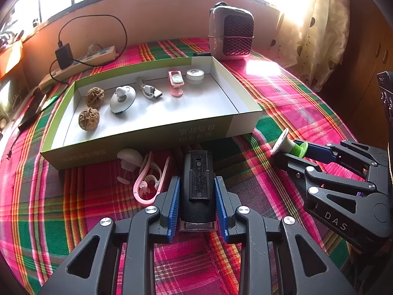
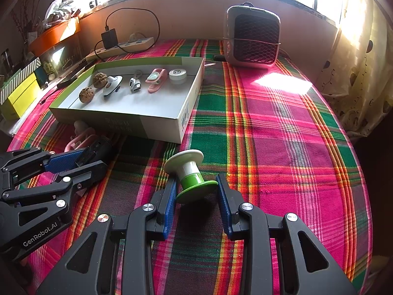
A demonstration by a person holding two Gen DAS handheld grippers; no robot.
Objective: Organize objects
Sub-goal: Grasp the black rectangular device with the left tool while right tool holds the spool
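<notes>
Both pairs of blue fingertips are narrowed on a load: the left gripper [image 1: 197, 194] clamps a black device [image 1: 197, 184], and the right gripper [image 2: 196, 191] pinches the green flange of a white-and-green spool [image 2: 189, 172]. Only the left wrist view shows the device's slotted top face and the pink earhooks [image 1: 149, 182] beside it; from the right wrist view the device [image 2: 98, 147] is mostly hidden by the left fingers. The near wall of the box [image 1: 147, 137] carries print too dim to read. Held above the plaid cloth [image 2: 282, 147], the device's long axis runs toward the box, and the spool's axis tilts up-left, white end forward.
</notes>
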